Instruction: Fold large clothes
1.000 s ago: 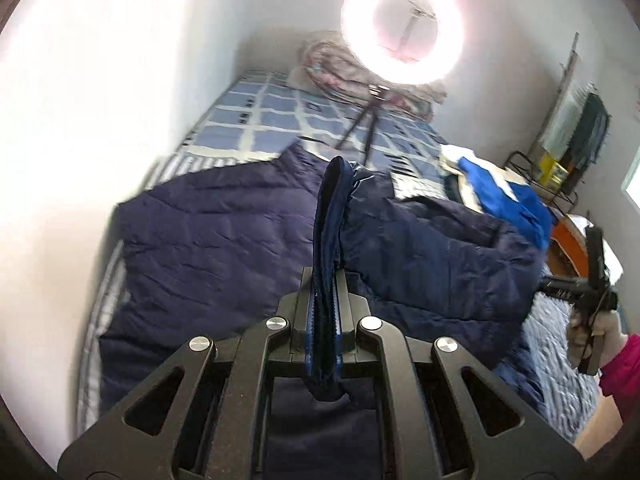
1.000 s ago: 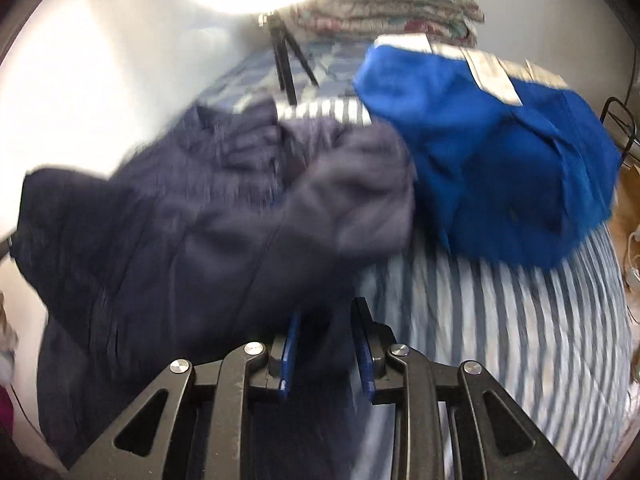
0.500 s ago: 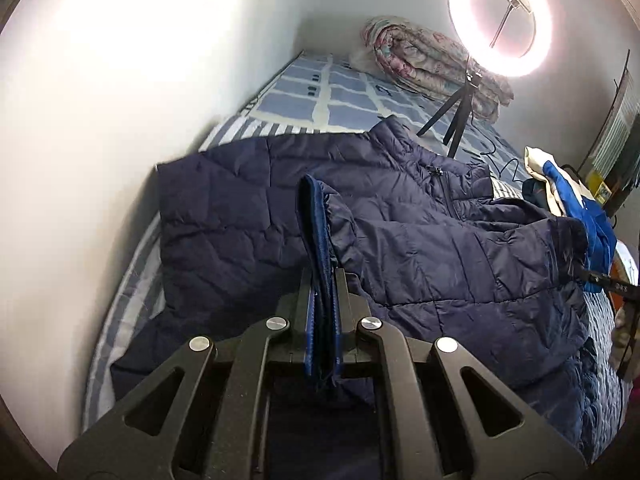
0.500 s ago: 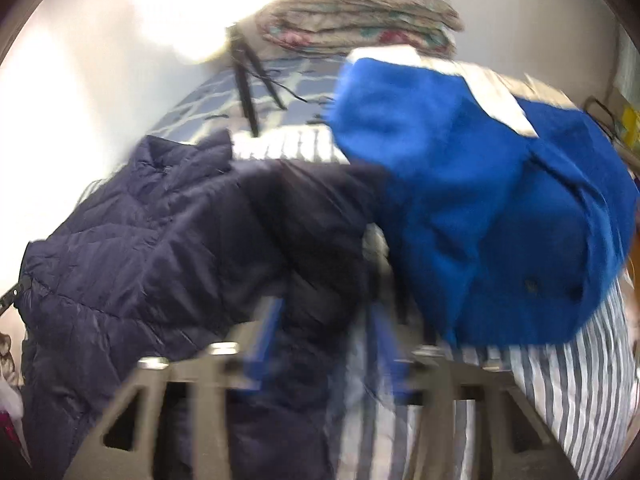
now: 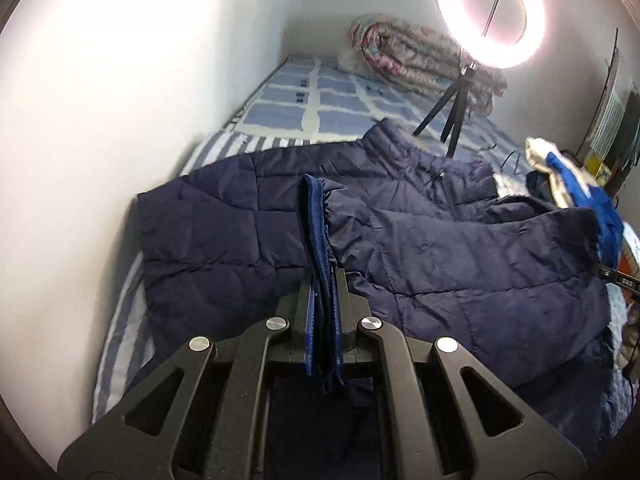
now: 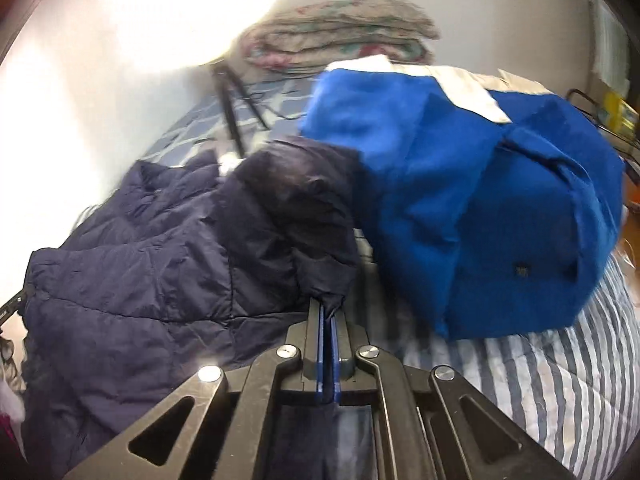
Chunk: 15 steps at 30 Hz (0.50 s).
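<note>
A navy quilted jacket [image 5: 440, 248] lies spread across the bed. My left gripper [image 5: 323, 276] is shut on a folded edge of it, where the blue lining shows, low over the jacket's left half. In the right wrist view the same jacket [image 6: 140, 264] lies to the left, and one sleeve [image 6: 296, 200] runs down to my right gripper [image 6: 329, 308]. That gripper is shut, with the sleeve's end pinched between its blue pads. The sleeve's far side is hidden.
A bright blue and white garment [image 6: 480, 208] is heaped on the striped bedcover [image 6: 540, 380], right of the sleeve. A ring light [image 5: 490, 12] on a small tripod [image 5: 452, 108] and a folded floral quilt [image 5: 412, 56] sit at the bed's far end. A white wall [image 5: 100, 120] runs along the left.
The left gripper has sunk toward the bed with its jacket edge, and the jacket now lies flatter. The right gripper opened, then shut again on the sleeve's end.
</note>
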Motion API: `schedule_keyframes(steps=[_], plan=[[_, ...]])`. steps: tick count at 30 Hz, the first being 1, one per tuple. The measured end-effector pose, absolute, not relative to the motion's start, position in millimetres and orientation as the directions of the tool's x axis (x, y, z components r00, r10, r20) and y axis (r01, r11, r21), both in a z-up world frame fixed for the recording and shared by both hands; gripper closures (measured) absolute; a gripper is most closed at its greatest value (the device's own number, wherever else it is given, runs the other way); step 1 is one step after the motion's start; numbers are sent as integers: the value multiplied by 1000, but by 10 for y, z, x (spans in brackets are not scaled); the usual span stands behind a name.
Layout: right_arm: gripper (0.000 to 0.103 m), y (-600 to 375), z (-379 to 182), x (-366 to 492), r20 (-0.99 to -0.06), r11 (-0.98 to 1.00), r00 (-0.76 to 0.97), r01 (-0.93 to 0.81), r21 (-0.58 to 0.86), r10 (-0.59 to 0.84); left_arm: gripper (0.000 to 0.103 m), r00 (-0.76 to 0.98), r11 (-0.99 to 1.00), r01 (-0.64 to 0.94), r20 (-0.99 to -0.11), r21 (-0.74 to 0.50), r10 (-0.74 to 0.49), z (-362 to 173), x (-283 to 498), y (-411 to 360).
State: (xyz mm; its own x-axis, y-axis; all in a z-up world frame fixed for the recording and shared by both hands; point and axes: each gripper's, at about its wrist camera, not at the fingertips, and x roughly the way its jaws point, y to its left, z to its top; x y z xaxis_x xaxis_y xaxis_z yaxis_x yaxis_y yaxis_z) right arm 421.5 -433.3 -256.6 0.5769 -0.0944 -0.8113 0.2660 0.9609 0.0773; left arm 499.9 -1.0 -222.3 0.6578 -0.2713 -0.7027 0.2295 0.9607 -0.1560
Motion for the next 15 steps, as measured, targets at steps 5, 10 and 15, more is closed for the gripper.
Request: schedule_keyframes(steps=[5,10,15], plan=[[103,-4305,-2792,4352,-834,958,530,286,5,-154,97,635,975,221,-753,-36,-172,-2490,5216,-188],[98,-4342,-2810,4382,-850,960,506,281,3,-146,87,651,988,154,-753,8,-96,-2498,5270,-141],[79,-4452,-2523,4066,-829,962,547,271,41,-118,72,685,993,119,-726,25,-64,-2251,5114,8]])
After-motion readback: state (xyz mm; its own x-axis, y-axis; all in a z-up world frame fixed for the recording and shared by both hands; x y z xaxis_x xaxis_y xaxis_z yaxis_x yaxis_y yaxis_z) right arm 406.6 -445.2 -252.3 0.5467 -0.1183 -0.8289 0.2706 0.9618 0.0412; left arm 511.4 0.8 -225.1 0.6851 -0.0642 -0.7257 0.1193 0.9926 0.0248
